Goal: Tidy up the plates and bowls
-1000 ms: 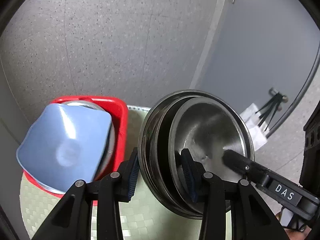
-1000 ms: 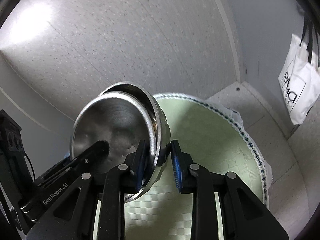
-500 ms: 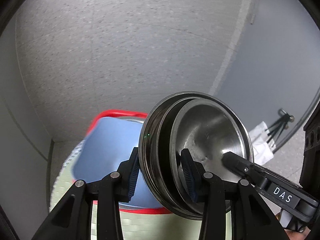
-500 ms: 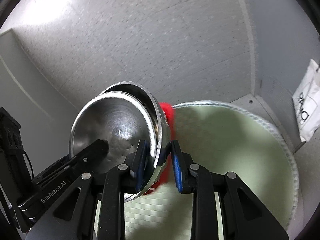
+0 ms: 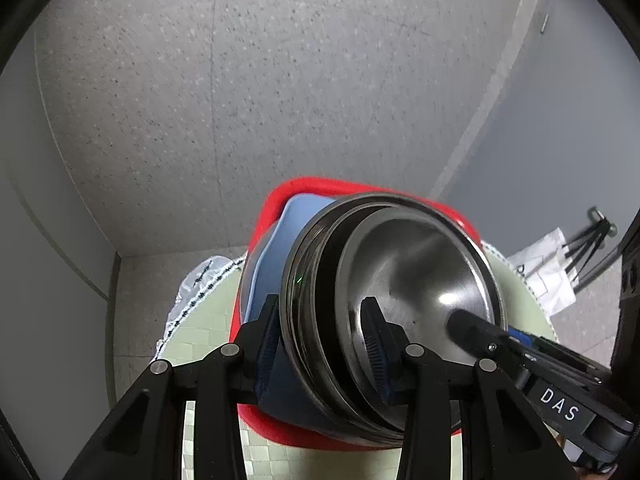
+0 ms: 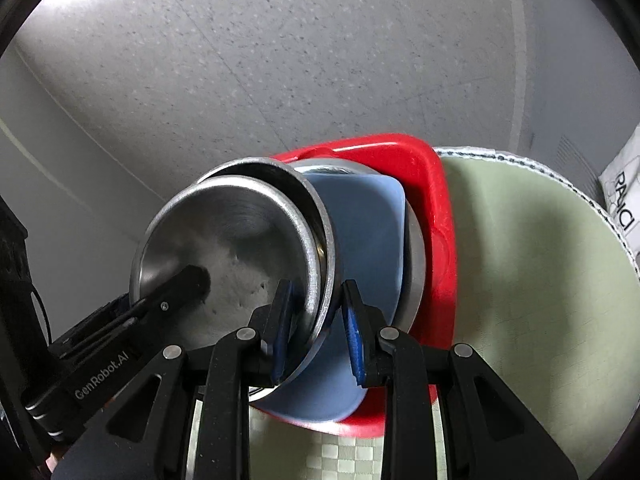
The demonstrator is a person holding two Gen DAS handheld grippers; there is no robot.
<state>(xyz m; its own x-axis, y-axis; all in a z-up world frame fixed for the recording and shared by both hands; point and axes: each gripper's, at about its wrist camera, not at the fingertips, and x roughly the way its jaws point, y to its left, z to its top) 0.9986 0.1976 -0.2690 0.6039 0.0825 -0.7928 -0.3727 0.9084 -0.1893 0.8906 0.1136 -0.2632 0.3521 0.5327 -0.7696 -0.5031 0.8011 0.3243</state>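
A stack of nested steel bowls point(image 5: 416, 280) is held tilted between both grippers. My left gripper point(image 5: 320, 344) is shut on the stack's left rim. My right gripper point(image 6: 316, 320) is shut on the opposite rim of the same steel bowls point(image 6: 236, 232). The stack hangs just above a blue plate point(image 6: 368, 232) that lies on a steel dish in a red tray point(image 6: 432, 200). The blue plate point(image 5: 276, 256) and red tray point(image 5: 268, 216) show behind the bowls in the left wrist view. Each gripper's finger shows inside the bowl in the other's view.
The red tray sits on a round table with a pale green checked cloth point(image 6: 520, 264) and a white patterned trim point(image 5: 200, 292). A speckled grey floor lies beyond. A white bag point(image 6: 624, 200) and a black tripod point(image 5: 596, 240) stand to the right.
Both grippers have carried the bowl stack leftward over the table, from beside the red tray to directly above the blue plate in it. The grips have not changed.
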